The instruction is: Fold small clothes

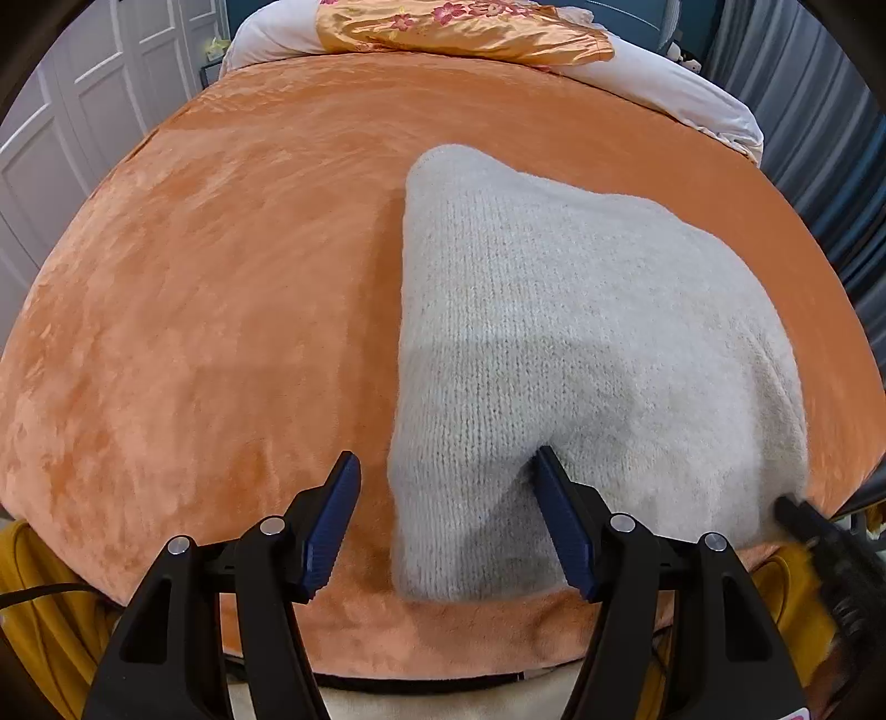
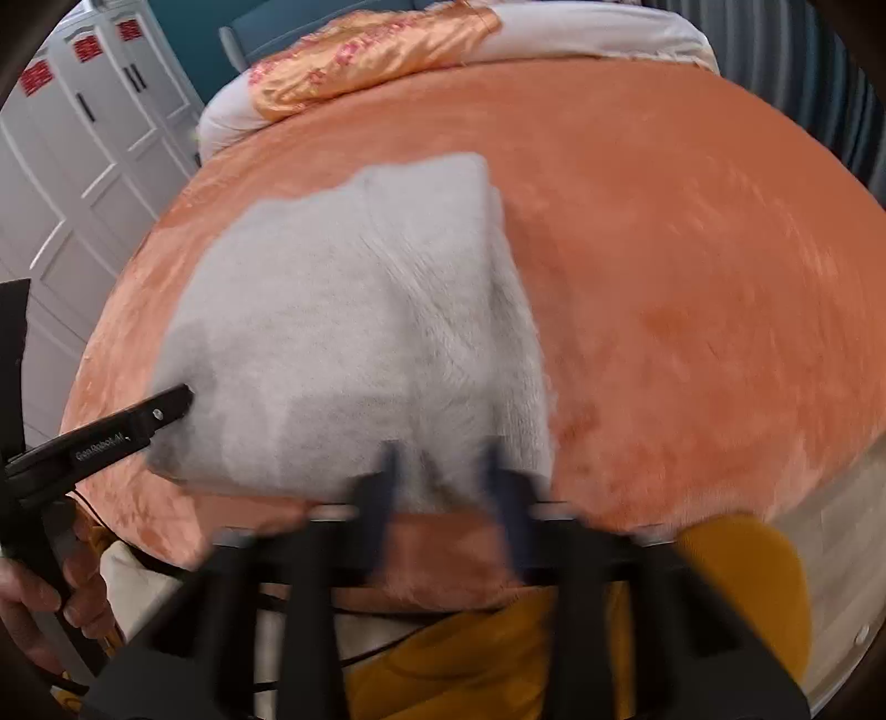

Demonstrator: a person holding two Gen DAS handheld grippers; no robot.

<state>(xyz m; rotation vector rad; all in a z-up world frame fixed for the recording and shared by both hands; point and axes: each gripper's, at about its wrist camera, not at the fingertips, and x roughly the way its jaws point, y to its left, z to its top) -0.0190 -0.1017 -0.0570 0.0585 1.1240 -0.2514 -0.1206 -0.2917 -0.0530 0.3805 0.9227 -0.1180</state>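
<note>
A: One grey knit garment (image 1: 554,304) lies already folded into a thick block on the orange blanket (image 1: 221,277) of a bed. A satin pillow (image 1: 459,27) sits well beyond the garment, at the bed's far end.

B: Where are the two tools?

A: Both are at the garment's near hem. The left gripper (image 1: 443,459) has its jaws wide open around the garment's near left corner. One pad hangs over bare blanket just left of the garment, and the other rests on the knit. Nothing is clamped.

B: And the right?

A: The right gripper (image 2: 443,448) is blurred. Its jaws look partly parted at the garment's near right corner, with the hem between them and no clear pinch. A hand (image 2: 33,598) holds the left tool's handle, to the near left of the garment.

B: So which step is this?

A: Likely lining up for another fold, near hem towards far edge. Next, both sets of jaws would need to close on all layers at those near corners. Then they would lift together, so the soft knit doesn't sag or slip apart.
</note>
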